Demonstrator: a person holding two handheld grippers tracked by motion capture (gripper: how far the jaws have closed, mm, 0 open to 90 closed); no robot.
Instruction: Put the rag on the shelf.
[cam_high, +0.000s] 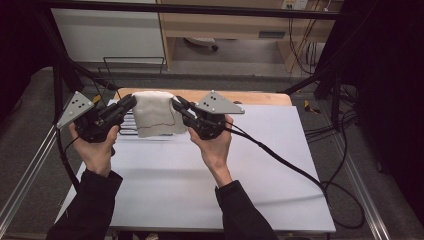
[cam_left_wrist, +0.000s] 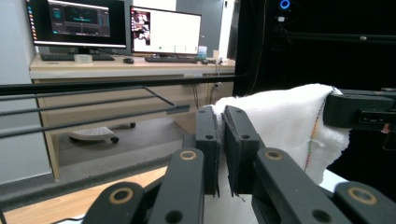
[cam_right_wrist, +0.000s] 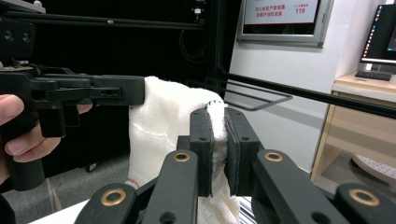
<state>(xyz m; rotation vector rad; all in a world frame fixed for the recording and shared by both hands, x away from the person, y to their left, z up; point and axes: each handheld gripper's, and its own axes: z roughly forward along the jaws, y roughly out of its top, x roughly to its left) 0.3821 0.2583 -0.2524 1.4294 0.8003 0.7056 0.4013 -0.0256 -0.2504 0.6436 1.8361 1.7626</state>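
Above the middle of the high view, a white terry cloth with a thin dark stitched line hangs stretched between two hand-held tools, over the far edge of the white rectangular table sheet. At its left corner the left gripper is clamped on the fabric; at its right corner the right gripper pinches the opposite edge (each gripper view shows cloth squeezed between the black jaws). Behind the cloth runs a strip of light wooden tabletop, and black cables trail toward the lower right.
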